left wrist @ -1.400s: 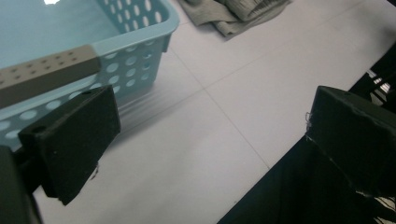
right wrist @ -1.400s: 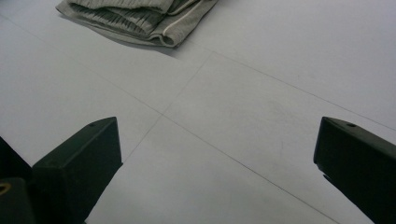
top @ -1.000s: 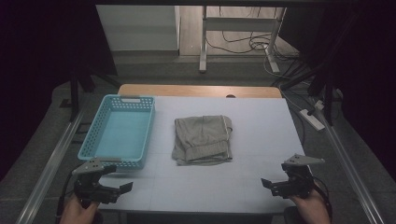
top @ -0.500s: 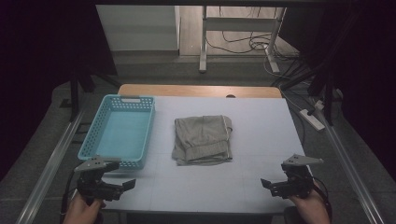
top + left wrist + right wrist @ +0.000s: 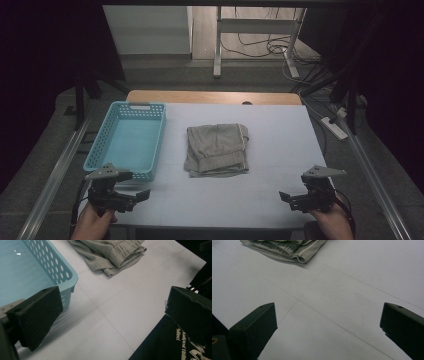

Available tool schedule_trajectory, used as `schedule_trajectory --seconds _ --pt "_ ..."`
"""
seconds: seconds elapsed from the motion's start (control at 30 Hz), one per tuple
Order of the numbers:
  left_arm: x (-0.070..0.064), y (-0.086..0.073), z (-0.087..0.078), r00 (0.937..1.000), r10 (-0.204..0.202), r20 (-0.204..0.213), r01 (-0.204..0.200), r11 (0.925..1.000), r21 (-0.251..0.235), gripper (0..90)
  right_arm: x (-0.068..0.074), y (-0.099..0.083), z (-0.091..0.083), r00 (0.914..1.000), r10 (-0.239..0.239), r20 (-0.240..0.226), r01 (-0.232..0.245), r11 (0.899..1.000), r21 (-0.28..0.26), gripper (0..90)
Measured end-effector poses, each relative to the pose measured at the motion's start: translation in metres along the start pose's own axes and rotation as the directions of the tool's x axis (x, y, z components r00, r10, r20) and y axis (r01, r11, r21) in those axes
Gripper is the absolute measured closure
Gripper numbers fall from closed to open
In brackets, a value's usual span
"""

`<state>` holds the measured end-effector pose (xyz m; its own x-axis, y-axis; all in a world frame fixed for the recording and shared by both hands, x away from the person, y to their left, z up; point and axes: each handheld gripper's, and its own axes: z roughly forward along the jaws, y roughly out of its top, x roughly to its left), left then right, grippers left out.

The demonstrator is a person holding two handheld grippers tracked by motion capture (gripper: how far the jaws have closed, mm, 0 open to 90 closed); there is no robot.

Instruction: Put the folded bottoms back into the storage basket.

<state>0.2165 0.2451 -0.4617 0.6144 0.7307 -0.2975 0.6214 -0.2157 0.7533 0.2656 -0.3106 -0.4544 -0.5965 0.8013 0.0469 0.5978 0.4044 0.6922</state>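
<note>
Down at the bottom of the high view, left gripper (image 5: 142,195) and right gripper (image 5: 283,195) hover at the near corners of the white tabletop (image 5: 280,135), jaws spread wide, nothing between them. Mid-frame lies the folded grey garment (image 5: 216,148): soft, light, floppy knit with a ribbed elastic band, likely to sag, so pinch a thick folded edge. Left of it, the perforated turquoise plastic basket (image 5: 99,145) sits rigid and empty.

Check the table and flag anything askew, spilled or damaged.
Nothing stands out. The folded grey garment lies flat mid-table, the blue basket sits upright beside it, and both hand-held grippers, left and right, wait open near the front edge.
</note>
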Motion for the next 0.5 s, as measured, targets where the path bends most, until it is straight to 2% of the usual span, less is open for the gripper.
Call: schedule_trajectory --seconds 0.3,0.5 --pt "-0.001 0.008 0.010 1.0000 0.001 0.003 -0.001 0.9995 0.033 0.8 0.000 0.000 0.000 1.0000 0.000 0.002 0.000 1.000 0.003 1.3" --pt "-0.002 0.016 0.016 0.9999 0.017 -0.002 -0.017 0.9989 0.045 0.8 0.001 0.000 0.000 1.0000 0.001 0.002 -0.001 1.000 0.004 1.3"
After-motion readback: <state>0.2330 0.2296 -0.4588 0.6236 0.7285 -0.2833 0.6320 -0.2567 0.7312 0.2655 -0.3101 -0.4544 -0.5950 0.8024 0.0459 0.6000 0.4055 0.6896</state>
